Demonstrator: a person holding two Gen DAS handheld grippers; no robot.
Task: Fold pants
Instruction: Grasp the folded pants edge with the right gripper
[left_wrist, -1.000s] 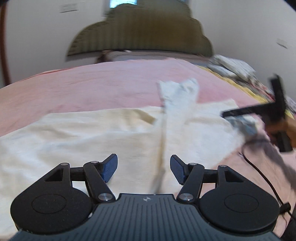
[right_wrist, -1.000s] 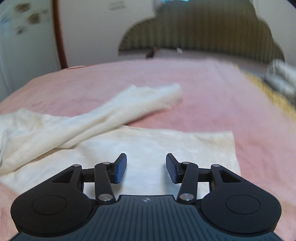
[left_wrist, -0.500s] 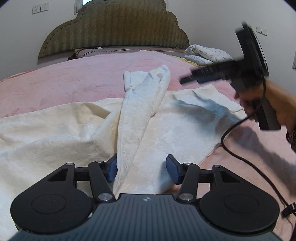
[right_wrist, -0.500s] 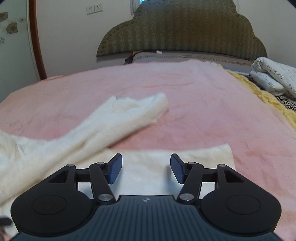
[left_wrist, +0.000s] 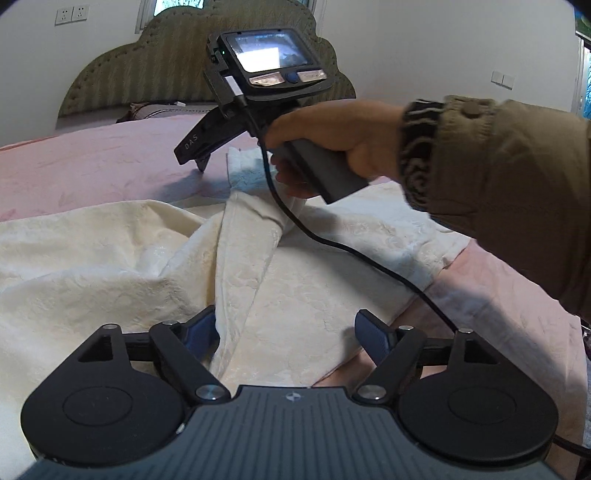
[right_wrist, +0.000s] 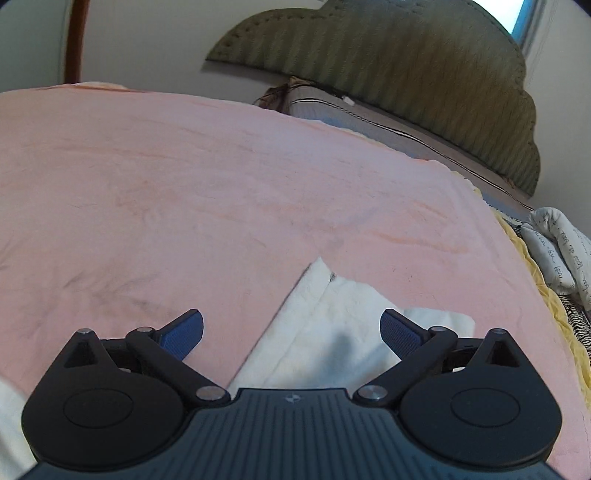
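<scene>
Cream pants (left_wrist: 110, 266) lie spread on the pink bedspread (right_wrist: 184, 184). One leg (left_wrist: 251, 240) is folded over them and runs away from me. My left gripper (left_wrist: 286, 332) sits low over the near part of that leg. Its jaws are opening, with cloth lying loose between them and the left pad half hidden behind a fold. A hand (left_wrist: 351, 140) holds the right gripper (left_wrist: 201, 160) above the leg's far end. In the right wrist view the right gripper (right_wrist: 291, 330) is opening wide, and the leg's white end (right_wrist: 332, 325) lies below, untouched by the pads.
A padded headboard (right_wrist: 406, 74) stands at the far side. Patterned pillows (right_wrist: 557, 251) and a yellow blanket edge (right_wrist: 535, 288) lie at the right. The right gripper's black cable (left_wrist: 351, 251) hangs across the pants. An olive sleeve (left_wrist: 517, 184) fills the right of the left wrist view.
The right gripper swung left across the pants to the folded leg's far end, and its jaws spread wide. The left gripper's jaws widened, freeing the fold they had narrowed on.
</scene>
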